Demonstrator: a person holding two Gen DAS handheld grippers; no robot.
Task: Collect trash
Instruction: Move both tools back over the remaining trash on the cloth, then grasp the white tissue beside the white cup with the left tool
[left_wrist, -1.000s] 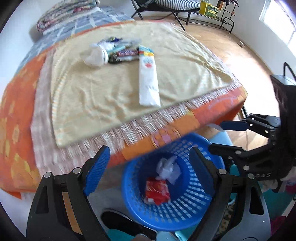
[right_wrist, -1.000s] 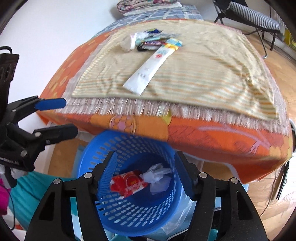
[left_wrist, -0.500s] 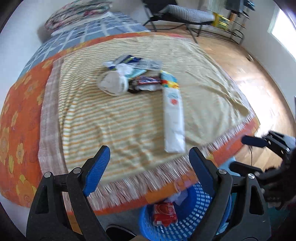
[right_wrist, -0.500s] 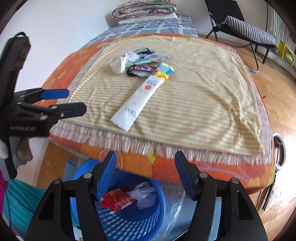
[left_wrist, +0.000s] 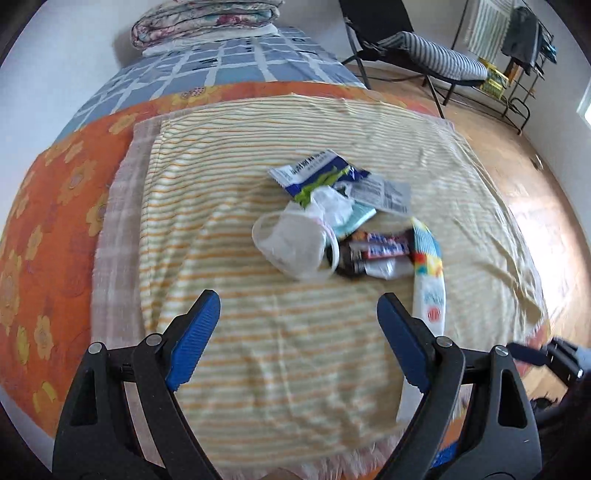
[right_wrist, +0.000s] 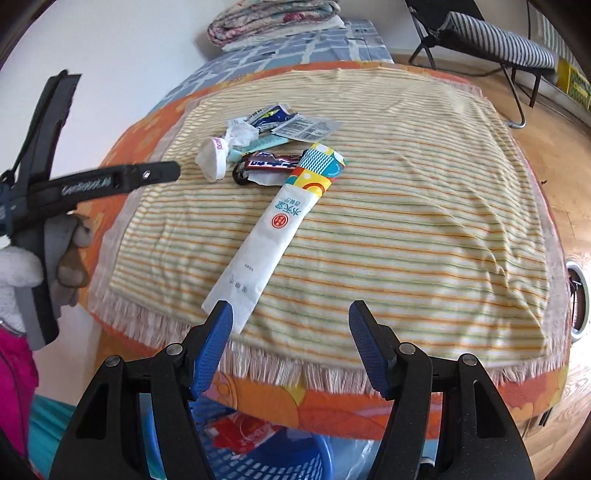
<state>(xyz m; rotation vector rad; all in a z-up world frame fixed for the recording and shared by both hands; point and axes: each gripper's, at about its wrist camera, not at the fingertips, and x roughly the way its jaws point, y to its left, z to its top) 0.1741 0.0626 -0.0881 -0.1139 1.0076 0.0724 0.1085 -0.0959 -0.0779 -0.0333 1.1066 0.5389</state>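
Observation:
A pile of trash lies on the striped yellow cloth (left_wrist: 295, 350) on the bed: a clear plastic cup (left_wrist: 291, 245), a crumpled white wrapper (left_wrist: 330, 203), a blue-green packet (left_wrist: 317, 173), a dark candy bar wrapper (left_wrist: 376, 251) and a long white wrapper (right_wrist: 269, 232). My left gripper (left_wrist: 297, 314) is open and empty, just short of the cup. My right gripper (right_wrist: 291, 321) is open and empty above the bed's front edge, near the long wrapper's end. The blue basket (right_wrist: 295, 461) with red and white trash sits below the bed edge.
Folded quilts (left_wrist: 207, 18) lie at the bed's far end. A striped folding chair (left_wrist: 436, 55) stands on the wood floor at the right. The left gripper (right_wrist: 110, 182) shows from the side in the right wrist view.
Both grippers have risen from above the blue basket and moved forward over the bed. The left one now faces the trash pile. Both stay open and empty.

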